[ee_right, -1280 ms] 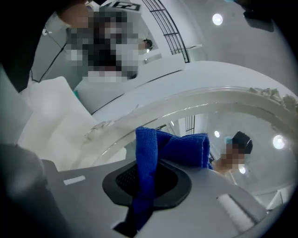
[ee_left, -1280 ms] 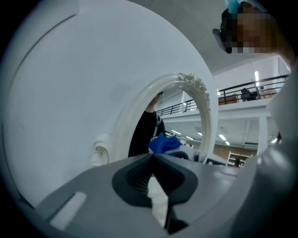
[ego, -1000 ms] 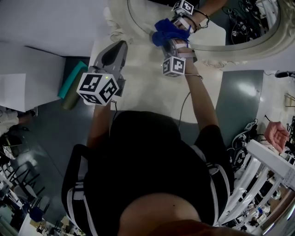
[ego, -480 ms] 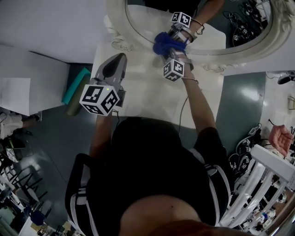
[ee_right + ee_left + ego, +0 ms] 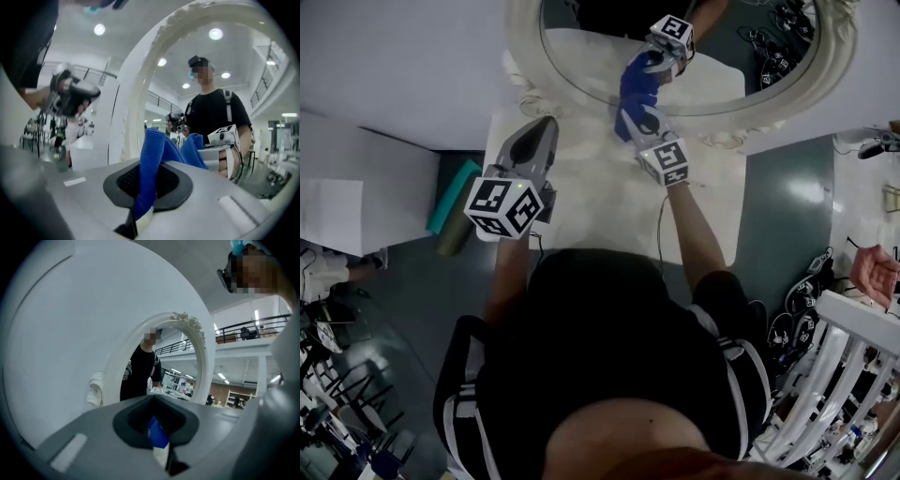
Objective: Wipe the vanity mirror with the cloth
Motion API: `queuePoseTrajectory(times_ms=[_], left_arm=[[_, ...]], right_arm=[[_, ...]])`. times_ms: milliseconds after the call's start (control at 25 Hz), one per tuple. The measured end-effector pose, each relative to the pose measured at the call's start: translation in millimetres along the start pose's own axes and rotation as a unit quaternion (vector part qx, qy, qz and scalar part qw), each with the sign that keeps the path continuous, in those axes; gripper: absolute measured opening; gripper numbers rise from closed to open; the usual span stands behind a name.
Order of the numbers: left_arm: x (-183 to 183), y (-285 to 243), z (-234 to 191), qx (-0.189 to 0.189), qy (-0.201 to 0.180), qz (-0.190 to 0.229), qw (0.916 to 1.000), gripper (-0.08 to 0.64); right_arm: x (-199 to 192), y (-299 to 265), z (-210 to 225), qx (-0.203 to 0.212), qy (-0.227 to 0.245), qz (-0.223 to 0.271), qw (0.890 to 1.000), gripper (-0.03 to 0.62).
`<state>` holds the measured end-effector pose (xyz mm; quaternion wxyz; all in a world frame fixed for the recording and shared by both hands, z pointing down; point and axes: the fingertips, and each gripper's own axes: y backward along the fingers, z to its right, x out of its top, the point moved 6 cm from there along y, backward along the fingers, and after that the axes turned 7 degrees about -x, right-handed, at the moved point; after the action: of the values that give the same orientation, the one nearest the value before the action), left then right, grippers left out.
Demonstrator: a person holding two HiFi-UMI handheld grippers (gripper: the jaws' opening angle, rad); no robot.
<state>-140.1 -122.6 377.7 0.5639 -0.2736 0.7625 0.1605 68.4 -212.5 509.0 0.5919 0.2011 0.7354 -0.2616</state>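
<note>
— Right claw (image 5: 635,111) state?
— It pinched the blue cloth (image 5: 634,82) against the vanity mirror (image 5: 722,75), at the counter's (image 5: 600,197) far edge.
— Left claw (image 5: 547,127)?
— Pressed together, above the counter's left edge.

Right hand-held gripper (image 5: 630,114) reaches forward, jaws clamping cloth (image 5: 635,86); left hand-held gripper (image 5: 546,129) held back, jaws together.

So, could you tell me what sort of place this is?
Probably a large lab or workshop hall: the mirror stands on a white table, loose cables lie nearby, a balcony railing runs above.
</note>
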Motion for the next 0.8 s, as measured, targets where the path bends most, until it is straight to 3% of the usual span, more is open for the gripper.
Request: queuePoseTrajectory(times_ms=[80, 160, 280, 360, 440, 680, 800], left_arm=[[4.0, -4.2, 3.8, -0.008, -0.003, 0.004, 1.0000, 0.009], [6.8, -8.4, 5.5, -0.014, -0.003, 0.008, 0.9999, 0.009], [10.5, -14.2, 9.9, -0.022, -0.007, 0.012, 0.9997, 0.009], [13.2, -18.6, 14.3, -0.029, -0.011, 0.014, 0.9994, 0.009], [15.0, -22.7, 17.6, -0.035, -0.014, 0.015, 0.9992, 0.009], [16.8, -28.8, 23.2, -0.045, -0.012, 0.016, 0.9988, 0.009], [17.3, -30.6, 26.3, -0.048, -0.015, 0.015, 0.9986, 0.009]], right_arm=[[16.5, 24.6, 1.2, -0.031, -0.081, 0.070, 0.994, 0.026], [25.9, 49.1, 0.7, -0.064, -0.166, 0.134, 0.975, 0.026], [33.1, 83.4, 5.9, -0.120, -0.293, 0.203, 0.927, 0.026], [34.6, 104.5, 14.5, -0.161, -0.348, 0.235, 0.893, 0.026], [35.3, 122.1, 25.1, -0.199, -0.368, 0.255, 0.872, 0.026], [25.1, 155.7, 78.2, -0.299, -0.365, 0.279, 0.837, 0.026], [31.7, 161.4, 106.3, -0.317, -0.366, 0.297, 0.823, 0.026]])
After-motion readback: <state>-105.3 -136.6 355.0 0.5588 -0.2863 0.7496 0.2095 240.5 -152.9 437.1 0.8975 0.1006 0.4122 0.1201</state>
